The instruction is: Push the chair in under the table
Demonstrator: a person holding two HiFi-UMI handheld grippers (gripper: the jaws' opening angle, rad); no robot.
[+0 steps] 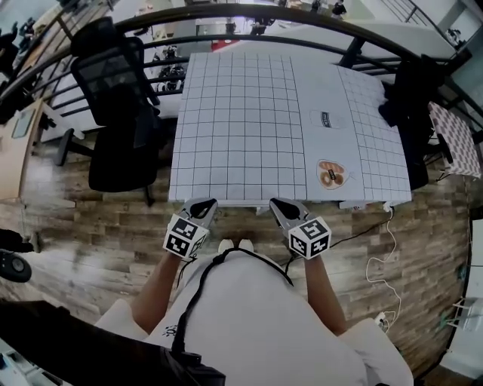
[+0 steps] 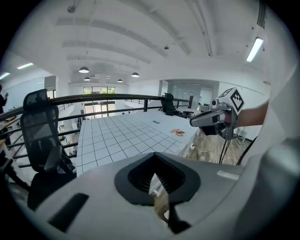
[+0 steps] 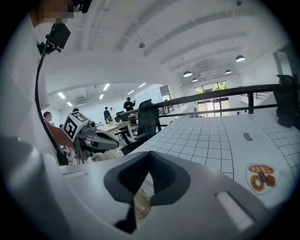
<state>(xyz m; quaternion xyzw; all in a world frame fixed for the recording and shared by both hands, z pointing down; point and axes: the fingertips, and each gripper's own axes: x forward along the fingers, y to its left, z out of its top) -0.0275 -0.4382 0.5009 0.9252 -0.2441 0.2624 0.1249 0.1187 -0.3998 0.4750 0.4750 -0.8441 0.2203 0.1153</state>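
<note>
A black mesh office chair (image 1: 117, 113) stands off the table's left side, turned away from it; it also shows in the left gripper view (image 2: 42, 136) and the right gripper view (image 3: 147, 119). The table (image 1: 249, 113) carries a white gridded cover (image 2: 122, 136) (image 3: 211, 140). My left gripper (image 1: 205, 203) (image 2: 157, 185) and right gripper (image 1: 278, 203) (image 3: 143, 185) hang side by side just short of the table's near edge. Both are shut with nothing in them and touch neither chair nor table. Each shows in the other's view: right gripper (image 2: 194, 123), left gripper (image 3: 115, 145).
A second black chair (image 1: 411, 98) stands at the table's right side. A donut sticker (image 1: 332, 175) lies on the cover. A dark curved railing (image 1: 226, 15) runs behind the table. A white cable (image 1: 385, 256) lies on the wooden floor at right. Desks and people stand far off.
</note>
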